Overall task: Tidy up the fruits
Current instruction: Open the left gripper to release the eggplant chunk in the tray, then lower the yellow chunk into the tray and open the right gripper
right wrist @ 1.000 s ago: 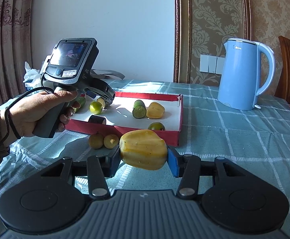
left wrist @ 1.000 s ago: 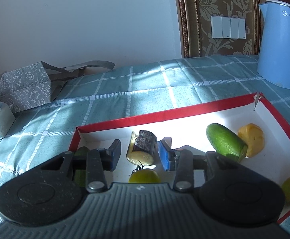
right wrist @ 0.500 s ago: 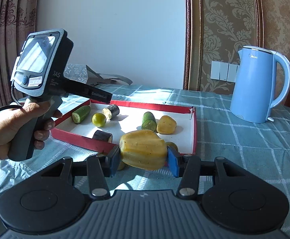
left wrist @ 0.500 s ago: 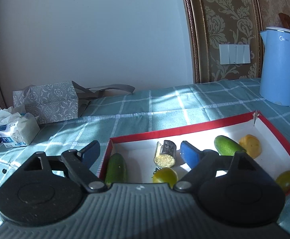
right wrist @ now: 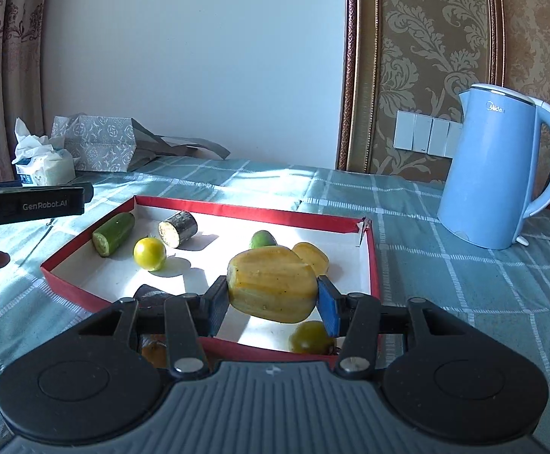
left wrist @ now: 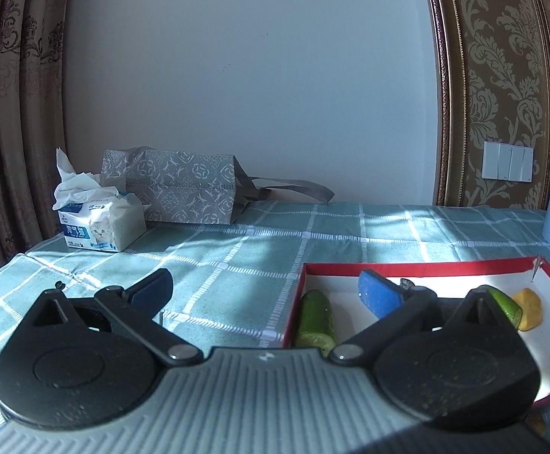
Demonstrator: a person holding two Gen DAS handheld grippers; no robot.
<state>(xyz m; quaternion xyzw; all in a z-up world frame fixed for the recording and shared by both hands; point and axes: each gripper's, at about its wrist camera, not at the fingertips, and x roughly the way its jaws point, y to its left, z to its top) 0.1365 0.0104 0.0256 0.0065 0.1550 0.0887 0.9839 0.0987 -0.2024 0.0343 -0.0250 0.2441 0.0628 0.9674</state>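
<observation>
Checked tablecloth (right wrist: 445, 276) carries red-rimmed tray (right wrist: 237, 210) of cut fruit, right gripper (right wrist: 271, 304) clamped on yellow fruit chunk (right wrist: 273, 283) over tray's near side, left gripper (left wrist: 263, 295) jaws just spread wide, nothing between them.

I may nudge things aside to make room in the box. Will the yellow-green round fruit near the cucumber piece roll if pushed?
Probably. The round fruit looks near-spherical and smooth, resting free on the flat white floor of the box. The cucumber piece, lying on its side, might stop it.
</observation>
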